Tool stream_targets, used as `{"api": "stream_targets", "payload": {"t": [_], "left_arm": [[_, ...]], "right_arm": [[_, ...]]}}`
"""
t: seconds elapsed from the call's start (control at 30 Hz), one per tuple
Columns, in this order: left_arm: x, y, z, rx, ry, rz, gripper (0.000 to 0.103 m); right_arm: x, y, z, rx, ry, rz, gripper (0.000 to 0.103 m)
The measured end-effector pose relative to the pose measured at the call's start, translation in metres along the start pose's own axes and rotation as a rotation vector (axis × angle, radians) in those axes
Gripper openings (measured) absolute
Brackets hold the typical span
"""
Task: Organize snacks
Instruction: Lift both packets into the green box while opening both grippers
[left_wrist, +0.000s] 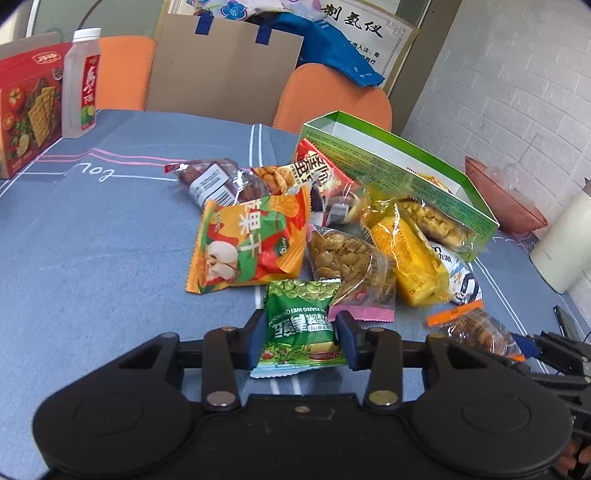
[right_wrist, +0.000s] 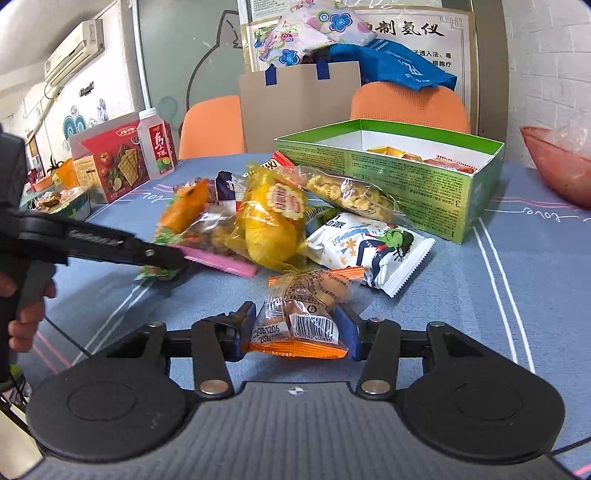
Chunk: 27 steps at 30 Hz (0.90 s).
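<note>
A pile of snack packets lies on the blue tablecloth beside an open green box (left_wrist: 399, 168), which also shows in the right wrist view (right_wrist: 402, 181) with a few packets inside. My left gripper (left_wrist: 301, 338) is shut on a green pea packet (left_wrist: 301, 325) at the near edge of the pile. My right gripper (right_wrist: 299, 328) is shut on an orange-ended clear snack packet (right_wrist: 306, 314), seen in the left wrist view (left_wrist: 476, 328) at the right. The pile holds an orange dried-apple packet (left_wrist: 251, 243), a yellow packet (right_wrist: 273, 221) and a white packet (right_wrist: 373, 247).
A red cracker box (left_wrist: 26, 107) and a drink bottle (left_wrist: 81, 85) stand at the back left. A red bowl (right_wrist: 557, 166) and a white jug (left_wrist: 561, 243) sit at the right. Two orange chairs (right_wrist: 410, 107) and a cardboard bag (right_wrist: 299, 107) stand behind the table.
</note>
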<state>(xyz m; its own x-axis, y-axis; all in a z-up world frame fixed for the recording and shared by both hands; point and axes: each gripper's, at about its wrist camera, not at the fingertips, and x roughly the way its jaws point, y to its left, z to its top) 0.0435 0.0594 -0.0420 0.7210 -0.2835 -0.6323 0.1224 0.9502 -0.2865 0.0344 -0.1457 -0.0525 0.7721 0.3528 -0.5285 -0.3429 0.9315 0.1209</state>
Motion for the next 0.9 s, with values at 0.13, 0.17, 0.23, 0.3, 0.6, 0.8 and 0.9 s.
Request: {"api": "stream_targets", "payload": {"t": [0.13, 0.17, 0.23, 0.3, 0.6, 0.8, 0.9], "left_arm": [[0.001, -0.003, 0.000, 0.011, -0.011, 0.017, 0.103], [0.003, -0.003, 0.001, 0.011, -0.014, 0.024, 0.103], [0.007, -0.005, 0.004, 0.013, -0.019, 0.027, 0.103], [0.010, -0.007, 0.006, 0.018, -0.022, 0.028, 0.103], [0.003, -0.010, -0.005, 0.162, -0.023, 0.129, 0.103], [-0.009, 0.023, -0.001, 0.015, -0.043, 0.139, 0.103], [-0.006, 0.018, -0.001, 0.040, -0.044, 0.146, 0.103]], "right_arm": [[0.002, 0.001, 0.001, 0.009, -0.002, -0.008, 0.086], [0.002, 0.002, 0.001, 0.008, -0.003, -0.009, 0.086], [0.002, 0.002, 0.000, 0.006, -0.004, -0.009, 0.087], [0.001, 0.000, 0.000, 0.010, -0.003, -0.006, 0.087], [0.002, -0.001, -0.001, 0.018, -0.004, -0.004, 0.087], [0.003, -0.003, -0.002, 0.027, -0.003, -0.007, 0.089], [0.004, -0.002, -0.001, 0.027, -0.001, -0.011, 0.089]]}}
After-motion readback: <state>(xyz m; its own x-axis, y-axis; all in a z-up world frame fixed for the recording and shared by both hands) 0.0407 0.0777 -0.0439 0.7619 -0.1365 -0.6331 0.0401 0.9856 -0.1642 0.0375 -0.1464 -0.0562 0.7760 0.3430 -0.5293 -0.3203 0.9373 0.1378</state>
